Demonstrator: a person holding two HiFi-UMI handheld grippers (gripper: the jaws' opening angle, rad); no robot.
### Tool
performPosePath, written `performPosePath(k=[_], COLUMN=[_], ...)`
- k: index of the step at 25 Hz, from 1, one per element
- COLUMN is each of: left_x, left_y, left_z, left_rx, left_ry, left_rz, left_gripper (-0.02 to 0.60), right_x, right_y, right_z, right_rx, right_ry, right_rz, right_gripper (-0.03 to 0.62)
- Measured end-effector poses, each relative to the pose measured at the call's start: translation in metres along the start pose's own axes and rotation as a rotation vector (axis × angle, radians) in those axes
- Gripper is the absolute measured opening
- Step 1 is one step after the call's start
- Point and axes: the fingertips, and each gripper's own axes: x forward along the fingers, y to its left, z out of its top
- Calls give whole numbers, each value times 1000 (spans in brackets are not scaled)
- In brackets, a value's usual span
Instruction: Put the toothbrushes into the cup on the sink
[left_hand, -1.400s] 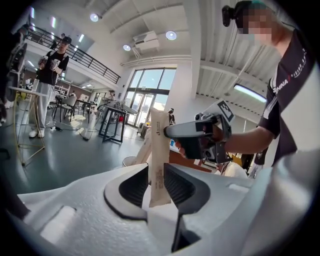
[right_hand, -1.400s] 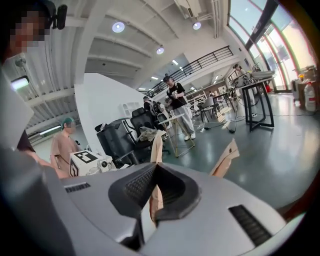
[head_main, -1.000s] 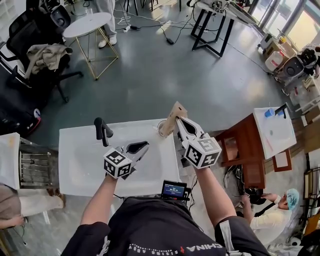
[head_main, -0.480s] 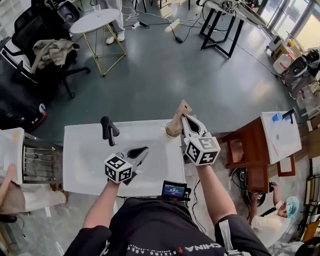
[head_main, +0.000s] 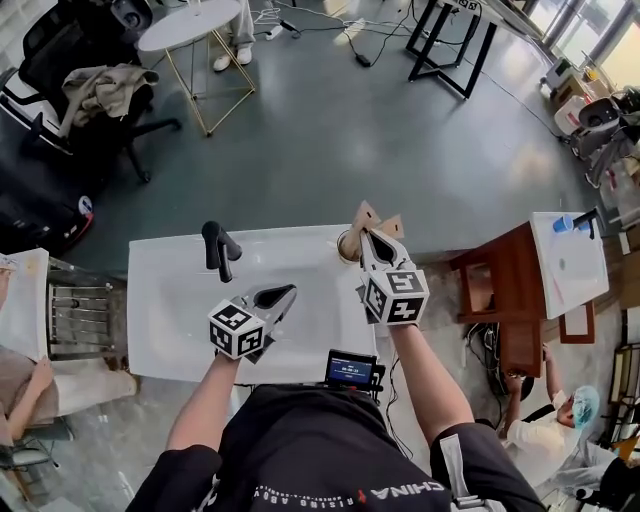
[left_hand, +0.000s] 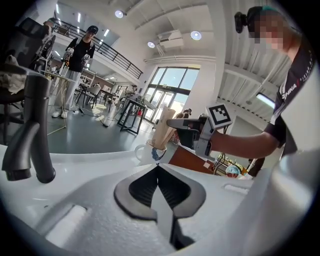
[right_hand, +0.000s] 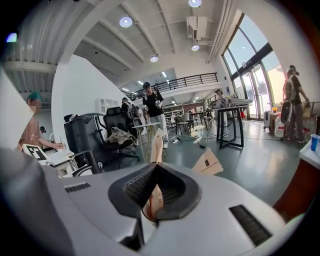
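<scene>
The right tongs (head_main: 370, 240) are clamped on a brown paper-wrapped toothbrush (right_hand: 157, 144), gripping it partway up its length so that the pack hangs nearly upright and its lower end can go into the white ceramic cup with a blue mark (left_hand: 145, 151). That cup stands at the far right corner of the white rectangular sink (head_main: 160, 320), and in the left gripper view the held pack's bottom already looks to be at or inside the cup's mouth. A 2nd brown paper toothbrush pack (right_hand: 208, 162) leans just beside the first; it seems to stand in the cup on its own, which would mean 1 of the 2 is delivered. The left tongs (head_main: 285, 293) have just been closing and now sit pressed together with nothing between them, held low over the basin to the right of the black faucet (head_main: 218, 250), probably parked clear of the right hand's work. The step in hand looks like lowering and letting go.
</scene>
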Motion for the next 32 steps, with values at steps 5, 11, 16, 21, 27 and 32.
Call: performPosePath(k=[5,11,16,21,27,32], left_x=[4,7,9,14,24,32], left_y=[-4,-10,-14,-22,-34,-43], left_z=[-1,0,1,1,3,10], left_rx=[-1,4,1,9,17,20], left_ry=[8,6,2,-3,-6,-21], left_rz=[-9,-14,-19,-24,-40,-51], left_gripper=[11,11,11,11,11,11], right_x=[2,-1,-7,-24,-46,-62], right_y=[-3,-7,-4,-3,-4,3], right_z=[-5,-9,-8,-6,-15,-32], right_rx=[-29,-45,-64,-48,-5,19], right_ry=[30,62,77,71,87,115], right_rz=[-14,-9,17,51,89,128], right_gripper=[12,21,47,64,98,96])
